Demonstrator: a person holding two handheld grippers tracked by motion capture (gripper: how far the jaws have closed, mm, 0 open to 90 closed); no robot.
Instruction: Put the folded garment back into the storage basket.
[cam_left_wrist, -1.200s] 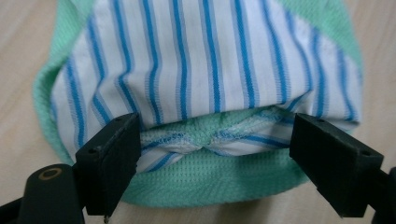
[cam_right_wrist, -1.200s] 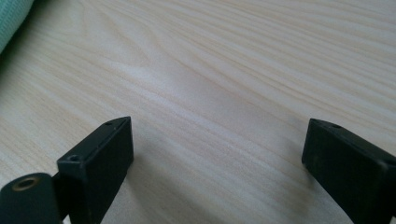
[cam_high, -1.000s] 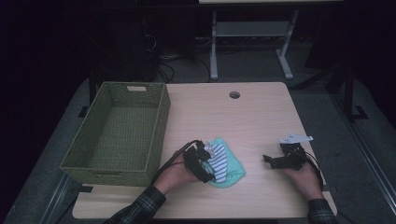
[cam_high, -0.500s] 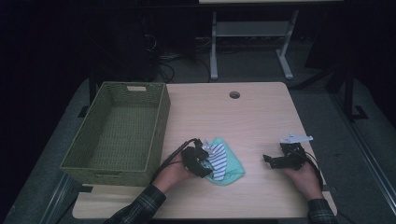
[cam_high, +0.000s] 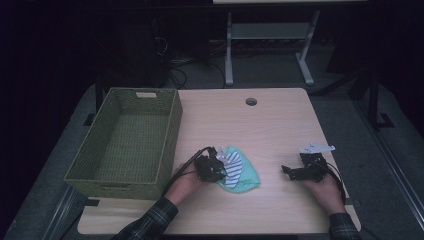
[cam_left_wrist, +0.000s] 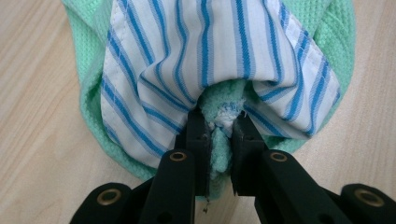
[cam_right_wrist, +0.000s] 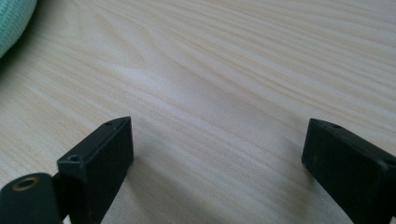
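A green cloth (cam_high: 246, 174) lies on the wooden table (cam_high: 270, 125) with a blue-and-white striped cloth (cam_high: 233, 167) on top of it. My left gripper (cam_high: 218, 169) is at their left edge. In the left gripper view the striped cloth (cam_left_wrist: 210, 56) spreads over the green cloth (cam_left_wrist: 88, 93), and my left gripper (cam_left_wrist: 219, 135) is shut on a bunched fold of both. My right gripper (cam_high: 289, 171) rests low over bare wood to the right, apart from the cloths. My right gripper (cam_right_wrist: 217, 154) stands wide open with nothing between its jaws, and a corner of the green cloth (cam_right_wrist: 11, 23) shows far left.
A green woven basket (cam_high: 170, 135) stands at the table's left side, with nothing visible inside. A round cable hole (cam_high: 251, 101) is near the table's far edge. A desk frame (cam_high: 265, 45) and cables are on the floor behind.
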